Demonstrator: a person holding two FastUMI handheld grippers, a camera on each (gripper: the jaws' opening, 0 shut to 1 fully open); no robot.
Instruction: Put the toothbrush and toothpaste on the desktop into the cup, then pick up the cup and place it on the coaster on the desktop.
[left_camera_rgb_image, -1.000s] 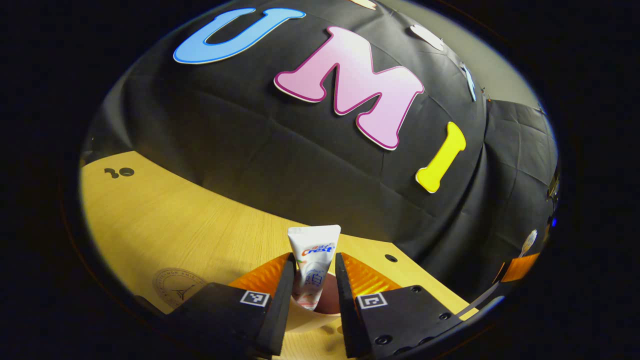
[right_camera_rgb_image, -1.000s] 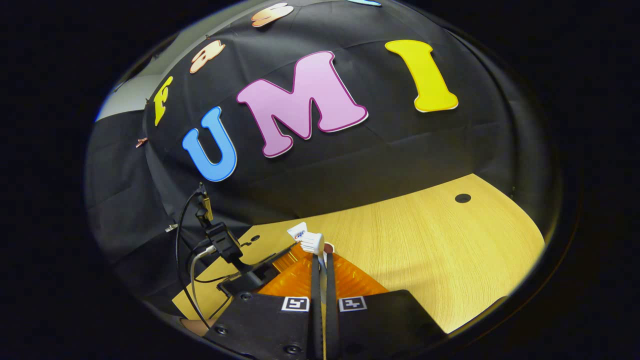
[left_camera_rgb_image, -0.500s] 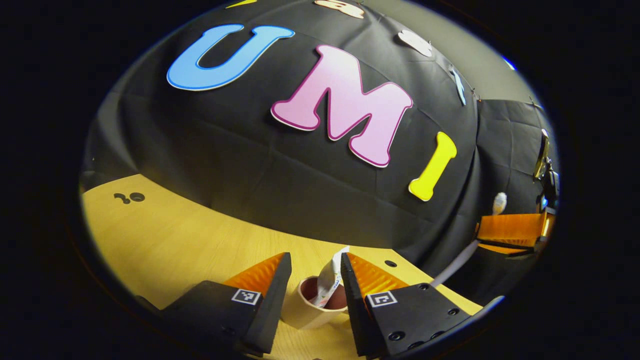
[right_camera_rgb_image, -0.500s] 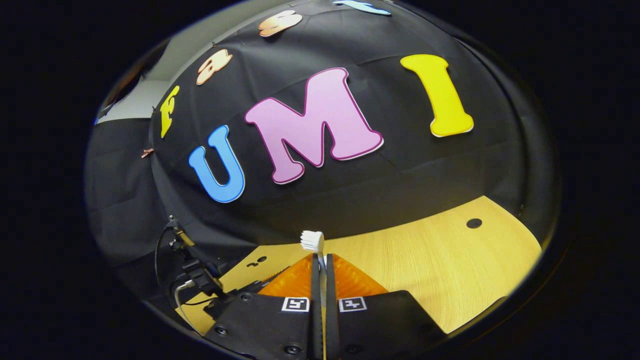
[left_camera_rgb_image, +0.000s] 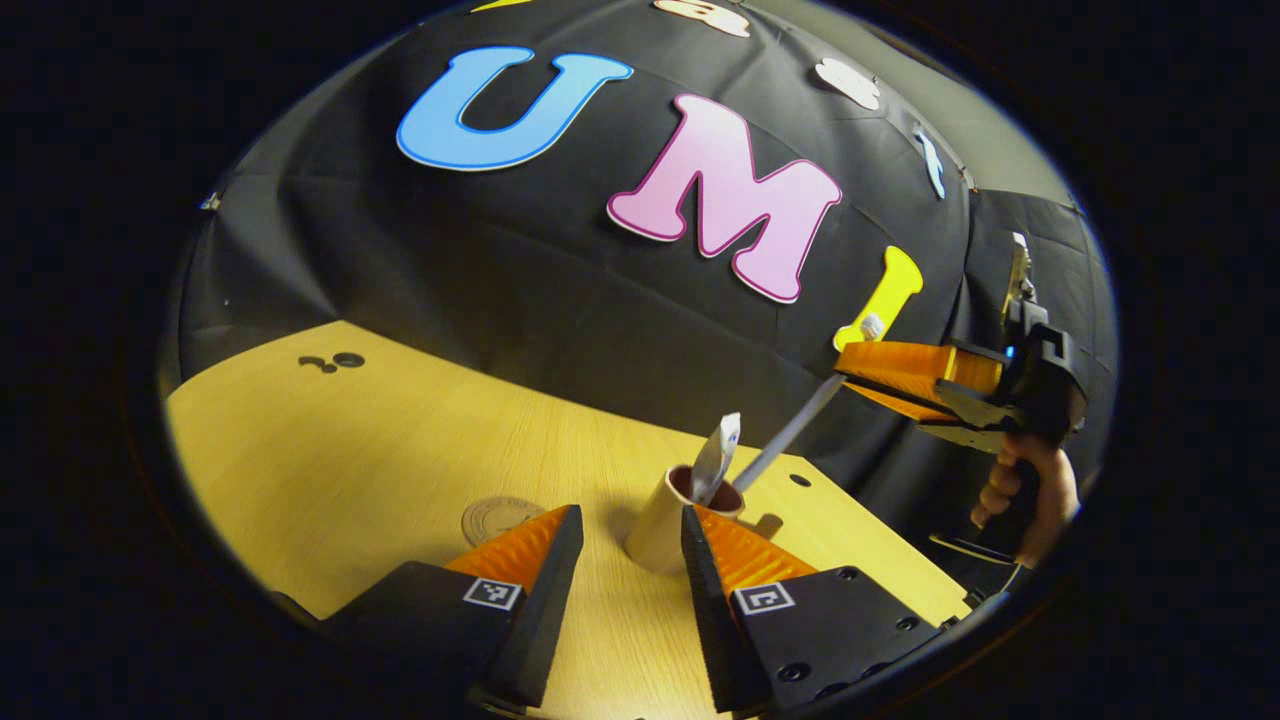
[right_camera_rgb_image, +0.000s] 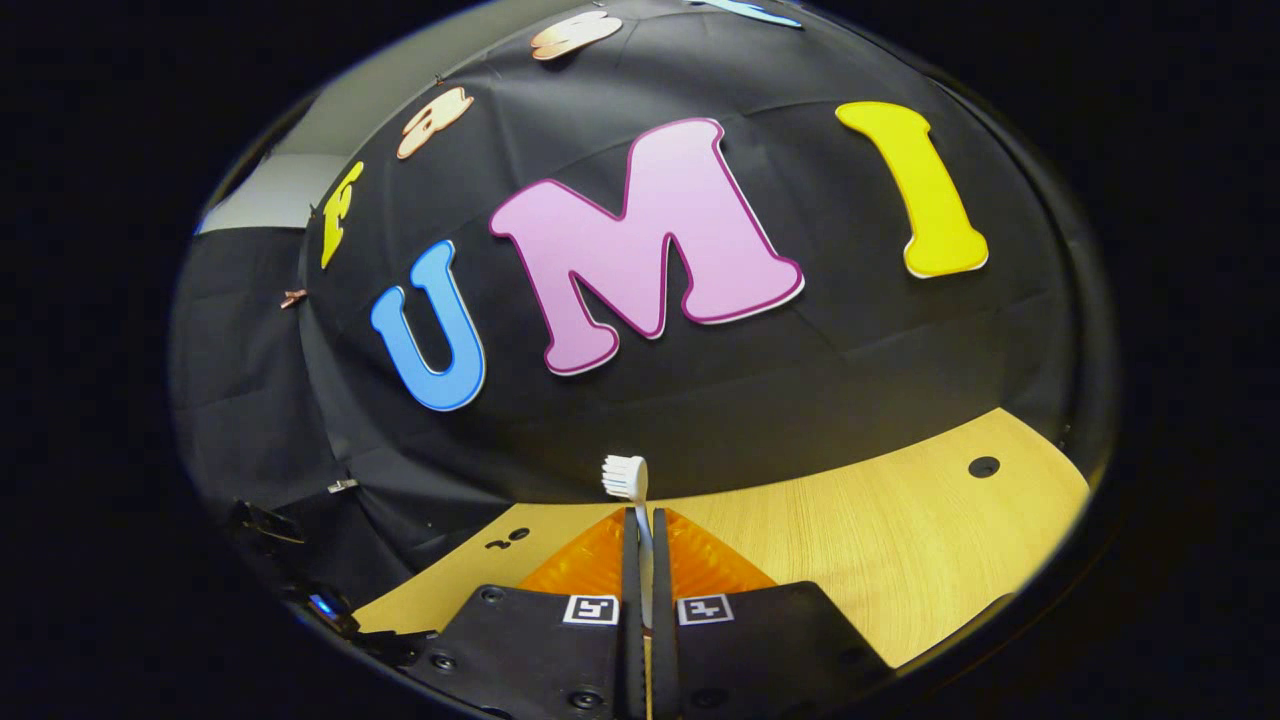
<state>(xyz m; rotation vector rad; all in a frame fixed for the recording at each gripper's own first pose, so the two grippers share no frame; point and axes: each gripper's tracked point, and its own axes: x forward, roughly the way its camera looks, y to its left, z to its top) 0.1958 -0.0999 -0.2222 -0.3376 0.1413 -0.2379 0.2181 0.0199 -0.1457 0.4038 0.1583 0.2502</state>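
A beige cup (left_camera_rgb_image: 660, 525) stands upright on the wooden desktop (left_camera_rgb_image: 350, 450) in the left gripper view. The white toothpaste tube (left_camera_rgb_image: 716, 458) leans inside it, its crimped end sticking out. My left gripper (left_camera_rgb_image: 630, 513) is open just in front of the cup, holding nothing. A round coaster (left_camera_rgb_image: 497, 516) lies left of the cup. My right gripper (left_camera_rgb_image: 915, 378), held by a hand (left_camera_rgb_image: 1022, 490), is shut on the toothbrush (left_camera_rgb_image: 790, 430). The handle slants down to the cup's mouth. In the right gripper view the bristle head (right_camera_rgb_image: 625, 475) sticks up above the shut right gripper (right_camera_rgb_image: 641, 522).
Small cable holes (left_camera_rgb_image: 340, 360) mark the desktop's far left, and another hole (left_camera_rgb_image: 799, 480) sits behind the cup. The black cloth wall closes the back of the desk. In the right gripper view, bare desktop (right_camera_rgb_image: 900, 540) spreads to the right.
My left gripper let go of the toothpaste into the cup and drew back. The right gripper carried the toothbrush closer, bringing its handle down to the cup.
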